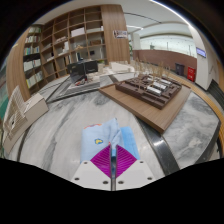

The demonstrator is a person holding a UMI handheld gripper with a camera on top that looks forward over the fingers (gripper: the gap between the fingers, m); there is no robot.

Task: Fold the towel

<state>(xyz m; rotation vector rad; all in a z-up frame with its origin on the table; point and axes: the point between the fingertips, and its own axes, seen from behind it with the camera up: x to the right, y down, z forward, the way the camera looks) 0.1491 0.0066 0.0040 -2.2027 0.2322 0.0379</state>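
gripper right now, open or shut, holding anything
gripper: shut on a light towel, which bunches up between the pads, above the marble floor.

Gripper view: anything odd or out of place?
Yes. The gripper is raised off the work surface, aimed across the room at shelves and a wooden table. Its jaws pinch a thin pale fold of towel, which stands upright between the pads rather than lying flat.

Brightness: even, bright indoor light
Source: ceiling panels [150, 12] overhead
Glare: soft sheen on marble tabletop [60, 125]
Shadows: faint
Distortion: strong fisheye bending at edges
Focus: distant shelves [70, 40] slightly soft
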